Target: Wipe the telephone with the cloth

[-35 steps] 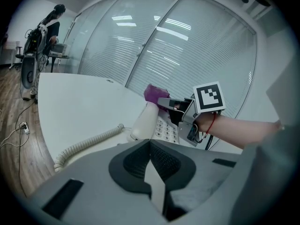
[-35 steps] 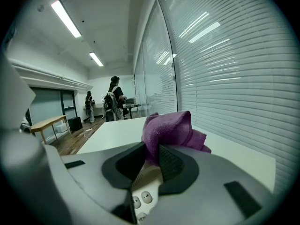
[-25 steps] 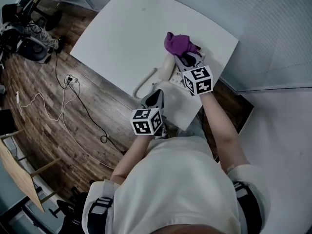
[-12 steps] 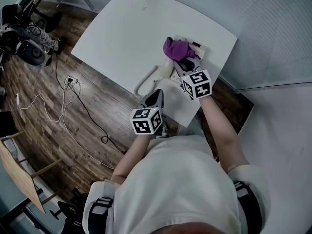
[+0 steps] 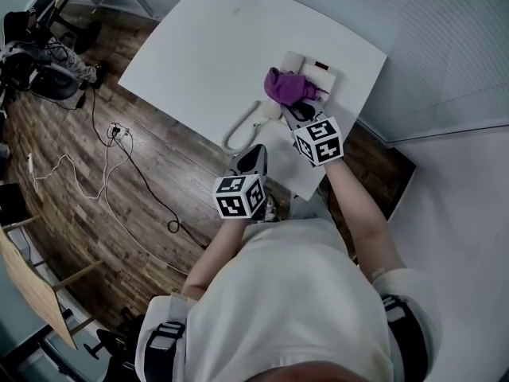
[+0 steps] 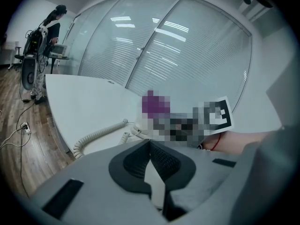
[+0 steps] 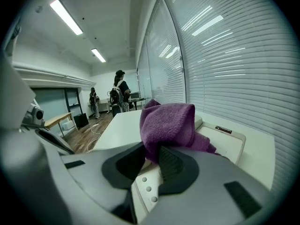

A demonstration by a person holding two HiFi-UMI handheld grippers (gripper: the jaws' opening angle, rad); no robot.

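Head view: white table (image 5: pixel 199 46). Near its far right corner, telephone (image 5: pixel 318 68). Left gripper (image 5: pixel 257 151) squeezed shut on nothing, by the near edge. Right gripper (image 5: pixel 296 106) pinching purple cloth (image 5: pixel 286 86) on the telephone. Wiping likely under way; more rubbing left.

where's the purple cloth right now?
Head view, right of centre: the purple cloth is clamped in the right gripper and lies on the white telephone, near the table edge beside the glass wall.
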